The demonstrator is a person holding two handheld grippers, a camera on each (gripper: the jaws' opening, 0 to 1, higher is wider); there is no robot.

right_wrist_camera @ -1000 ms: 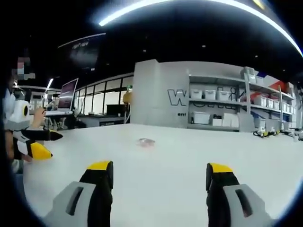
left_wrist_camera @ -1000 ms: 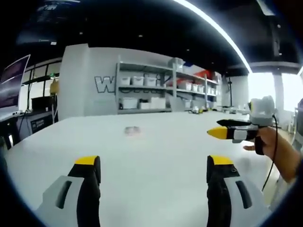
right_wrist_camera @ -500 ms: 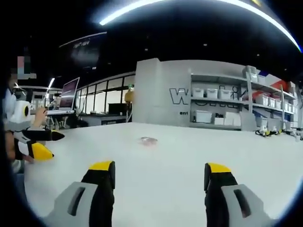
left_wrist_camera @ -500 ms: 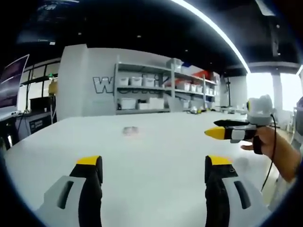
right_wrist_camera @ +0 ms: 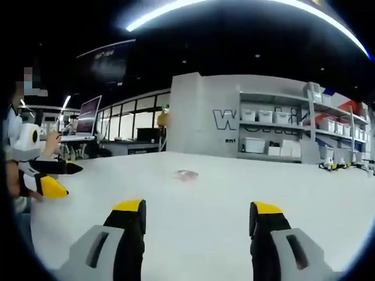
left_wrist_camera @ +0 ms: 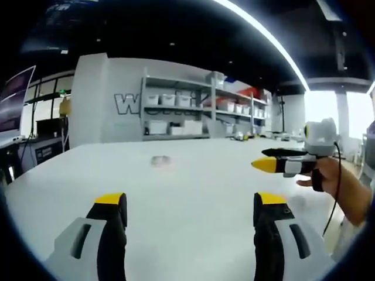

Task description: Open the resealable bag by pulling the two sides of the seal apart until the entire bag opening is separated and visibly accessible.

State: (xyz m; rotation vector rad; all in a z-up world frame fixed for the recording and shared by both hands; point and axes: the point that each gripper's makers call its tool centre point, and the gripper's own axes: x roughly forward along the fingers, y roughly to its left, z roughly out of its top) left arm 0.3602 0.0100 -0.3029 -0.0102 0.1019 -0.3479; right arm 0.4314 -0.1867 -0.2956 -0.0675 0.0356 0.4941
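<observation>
Desk (left_wrist_camera: 193,193) surface, white and broad, carries the resealable bag (left_wrist_camera: 161,160), a small, pale, flat shape too far off to make out its seal. In the right gripper view the bag (right_wrist_camera: 186,174) lies the same way, well beyond the jaws. Taking the bag as the landmark: both grippers hang on the near side of it, well apart from it, with bare desk between.

Over the last second little has changed. The left gripper (left_wrist_camera: 190,205) has its jaws released and spread wide, holding nothing, and they sit much as they did before. The right gripper (right_wrist_camera: 196,213) is likewise released and empty; its jaws look very slightly closer together than a second ago, and the bag has drifted a touch in its view, which reads as the camera easing forward, not the bag moving. In the left gripper view the right gripper (left_wrist_camera: 281,165) has slid a little toward the bag's side. My judgement: this is an approach barely begun, and none of the seal has been worked.

Room is generous. Nothing stands on the desk around the bag, so both grippers can come in from the near side. The desk's far edge lies beyond the bag, with shelving (left_wrist_camera: 199,111) behind it well clear. Its left edge shows near a monitor (right_wrist_camera: 85,117), also far from the bag.
</observation>
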